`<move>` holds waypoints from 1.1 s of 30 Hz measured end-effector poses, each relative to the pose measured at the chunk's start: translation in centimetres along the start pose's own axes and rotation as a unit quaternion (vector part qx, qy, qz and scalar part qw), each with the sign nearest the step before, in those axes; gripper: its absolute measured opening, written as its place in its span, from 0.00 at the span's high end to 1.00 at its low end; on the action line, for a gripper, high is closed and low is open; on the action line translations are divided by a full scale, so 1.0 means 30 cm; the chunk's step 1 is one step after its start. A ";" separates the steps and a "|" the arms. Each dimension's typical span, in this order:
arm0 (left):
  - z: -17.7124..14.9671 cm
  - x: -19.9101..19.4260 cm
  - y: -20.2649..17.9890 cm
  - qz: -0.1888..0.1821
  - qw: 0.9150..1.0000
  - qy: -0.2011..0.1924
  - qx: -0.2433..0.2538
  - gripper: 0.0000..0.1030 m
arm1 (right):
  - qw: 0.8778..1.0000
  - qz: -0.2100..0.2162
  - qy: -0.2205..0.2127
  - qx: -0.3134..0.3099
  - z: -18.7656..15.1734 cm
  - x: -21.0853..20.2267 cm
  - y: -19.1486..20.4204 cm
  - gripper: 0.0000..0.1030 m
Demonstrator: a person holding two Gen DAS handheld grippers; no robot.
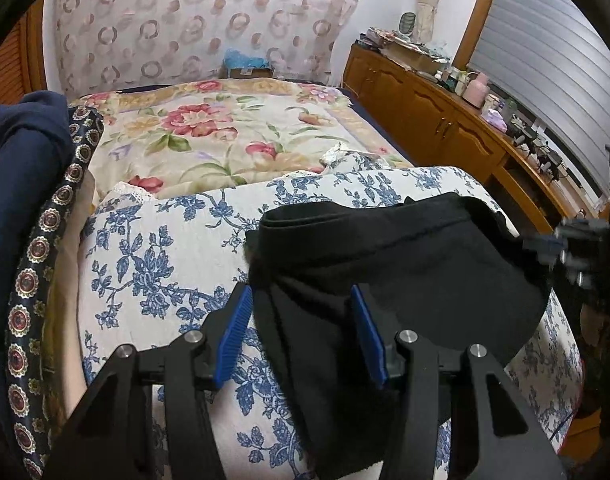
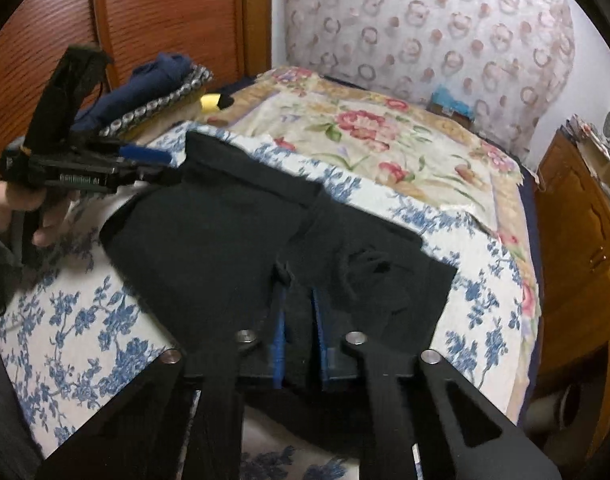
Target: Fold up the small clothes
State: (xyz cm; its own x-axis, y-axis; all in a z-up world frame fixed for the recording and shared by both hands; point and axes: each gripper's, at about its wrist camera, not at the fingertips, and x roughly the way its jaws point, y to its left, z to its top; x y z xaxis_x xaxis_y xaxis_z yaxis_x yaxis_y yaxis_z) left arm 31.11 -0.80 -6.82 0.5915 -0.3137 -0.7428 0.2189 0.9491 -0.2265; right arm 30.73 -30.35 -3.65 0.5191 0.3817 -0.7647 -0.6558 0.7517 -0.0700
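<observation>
A black garment (image 1: 425,260) (image 2: 209,232) lies spread on a blue-flowered white cloth (image 1: 165,248) (image 2: 77,320) at the near end of the bed. My left gripper (image 1: 301,288) is open over the garment's left edge; black cloth lies between its blue pads (image 1: 237,332), which stand wide apart. In the right wrist view the left gripper (image 2: 167,160) shows at the garment's far left corner, with a hand (image 2: 9,204) behind it. My right gripper (image 2: 298,290) is shut on a pinch of the garment's near edge. It appears blurred at the right edge of the left wrist view (image 1: 545,244).
A pile of navy and medallion-patterned clothes (image 1: 25,180) (image 2: 157,84) sits at the bed's left side. A flowered bedspread (image 1: 209,132) covers the far half. A wooden sideboard (image 1: 445,120) (image 2: 577,220) with clutter runs along the right.
</observation>
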 end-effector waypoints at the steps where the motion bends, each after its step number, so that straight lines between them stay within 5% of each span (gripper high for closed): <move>1: 0.003 0.002 0.002 0.000 1.000 0.000 -0.001 0.52 | 1.000 -0.013 -0.008 0.004 0.011 -0.007 -0.023 0.93; 9: 0.036 0.021 0.011 0.006 1.000 -0.005 -0.009 0.52 | 0.995 -0.080 -0.025 0.050 0.083 0.000 -0.192 0.93; 11: 0.048 0.031 0.017 0.008 1.000 -0.004 -0.014 0.52 | 0.993 -0.100 -0.024 0.061 0.082 -0.002 -0.212 0.82; 13: 0.058 0.046 0.026 0.009 1.000 0.000 -0.019 0.52 | 0.990 -0.114 -0.024 0.074 0.070 -0.008 -0.227 0.59; 14: 0.060 0.056 0.031 0.007 1.000 0.004 -0.022 0.52 | 0.990 -0.109 -0.026 0.084 0.063 -0.010 -0.235 0.47; 18: 0.061 0.088 0.043 0.002 0.999 0.015 -0.029 0.51 | 0.990 -0.090 -0.020 0.107 0.023 -0.015 -0.224 0.35; 28: 0.066 0.120 0.045 -0.002 0.999 0.020 -0.030 0.50 | 0.986 -0.062 0.024 0.152 -0.054 0.122 -0.209 0.23; 33: 0.069 0.123 0.040 -0.012 0.999 0.019 -0.032 0.52 | 0.980 -0.009 0.018 0.196 -0.073 0.144 -0.259 0.22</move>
State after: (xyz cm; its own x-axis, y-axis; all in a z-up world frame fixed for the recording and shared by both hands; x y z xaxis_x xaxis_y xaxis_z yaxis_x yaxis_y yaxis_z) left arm 35.17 -0.87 -8.51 0.5564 -0.3363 -0.7598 0.1815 0.9415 -0.2838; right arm 36.86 -35.74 -7.80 0.5049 0.3529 -0.7878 -0.3828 0.9095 0.1621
